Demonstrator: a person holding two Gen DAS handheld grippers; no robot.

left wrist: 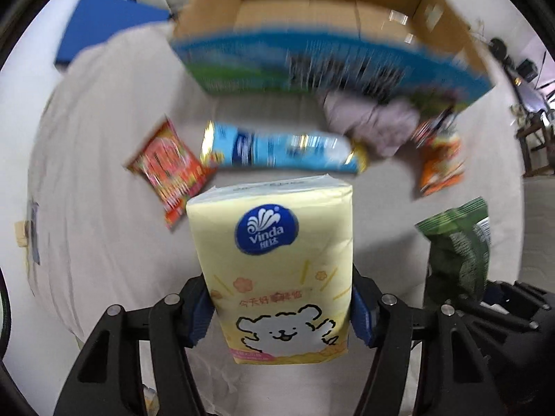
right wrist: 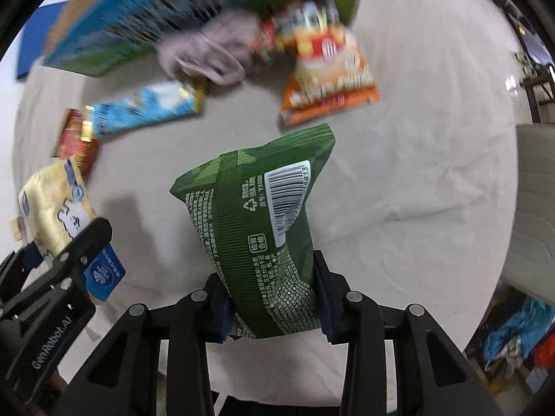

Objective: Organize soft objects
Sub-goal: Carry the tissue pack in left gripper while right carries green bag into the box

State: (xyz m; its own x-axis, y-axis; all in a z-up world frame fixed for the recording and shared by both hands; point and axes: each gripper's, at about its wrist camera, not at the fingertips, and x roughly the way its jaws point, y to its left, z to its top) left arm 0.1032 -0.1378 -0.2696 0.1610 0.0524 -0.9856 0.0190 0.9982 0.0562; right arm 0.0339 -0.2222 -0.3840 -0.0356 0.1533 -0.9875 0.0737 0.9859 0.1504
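My left gripper is shut on a yellow tissue pack with a blue logo and a white bear, held above the table. The same tissue pack shows at the left of the right wrist view, with the left gripper around it. My right gripper is shut on a green snack bag, barcode facing up; that green bag appears at the right of the left wrist view. An open cardboard box with blue and green printed sides stands beyond.
On the white cloth lie a red snack packet, a light blue packet, a mauve cloth bundle and an orange snack bag. A blue board lies at the far left. A pale chair stands at the right.
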